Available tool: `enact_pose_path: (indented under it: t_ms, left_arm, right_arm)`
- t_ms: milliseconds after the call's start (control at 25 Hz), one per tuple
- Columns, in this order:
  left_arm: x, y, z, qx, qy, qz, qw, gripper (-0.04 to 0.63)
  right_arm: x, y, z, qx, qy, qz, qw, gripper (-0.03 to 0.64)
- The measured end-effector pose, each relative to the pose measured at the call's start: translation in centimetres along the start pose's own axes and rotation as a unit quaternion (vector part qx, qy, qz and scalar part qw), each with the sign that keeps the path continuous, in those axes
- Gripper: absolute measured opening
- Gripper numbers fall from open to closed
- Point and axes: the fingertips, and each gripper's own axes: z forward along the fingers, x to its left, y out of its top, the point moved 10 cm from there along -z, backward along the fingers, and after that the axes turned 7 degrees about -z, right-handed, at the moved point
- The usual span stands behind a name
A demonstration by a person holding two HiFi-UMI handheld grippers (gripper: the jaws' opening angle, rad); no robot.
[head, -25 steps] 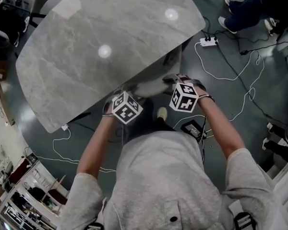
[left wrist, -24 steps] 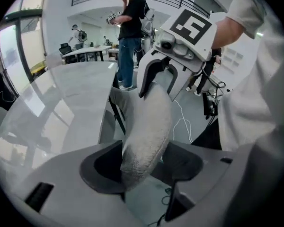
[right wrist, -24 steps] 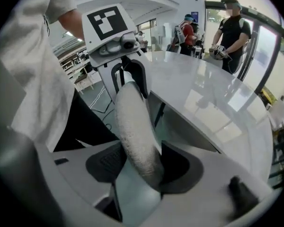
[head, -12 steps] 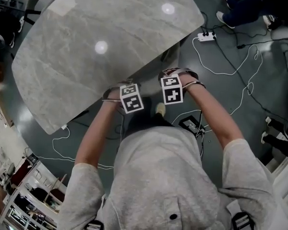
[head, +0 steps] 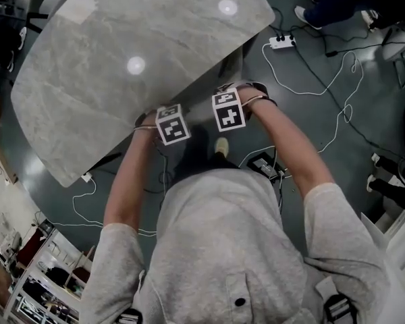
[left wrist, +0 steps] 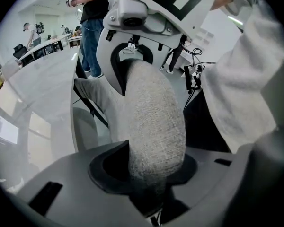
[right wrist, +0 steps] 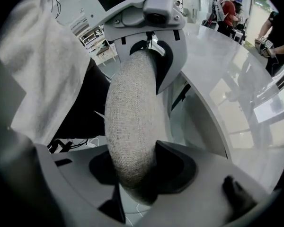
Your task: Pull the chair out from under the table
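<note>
The chair is tucked under the grey marble table [head: 121, 66]. Only its padded grey fabric back rim [left wrist: 154, 126] [right wrist: 130, 131] shows, running between the two grippers. My left gripper [head: 172, 123] sits over the rim at the table's edge, pointing steeply down. Its jaws are closing, with the fabric filling the gap between them. My right gripper [head: 228, 110] straddles the same rim a hand's width to the right, jaws also closing round the fabric. Each gripper shows in the other's view: the right gripper [left wrist: 132, 65], the left gripper [right wrist: 149, 56]. The seat and legs are hidden.
A white power strip [head: 281, 42] and looping cables [head: 337, 106] lie on the floor to the right. A black box [head: 263, 166] sits by my right foot. Another person's shoes [head: 304, 15] are at the upper right. Shelving lines the lower left.
Both grippers have sunk onto the chair's back rim and rolled so their marker cubes face up. Their jaws have narrowed round the fabric.
</note>
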Motion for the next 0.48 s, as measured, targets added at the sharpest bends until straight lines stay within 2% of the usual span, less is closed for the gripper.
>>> enact_pose_path:
  t_ms: [480]
  left_arm:
    - [-1.9,-0.5,0.3,-0.005,0.023,-0.002,0.9997,0.149]
  right_arm:
    - [1.7,0.8,0.6,0.009,-0.009,-0.003,1.0,0.158]
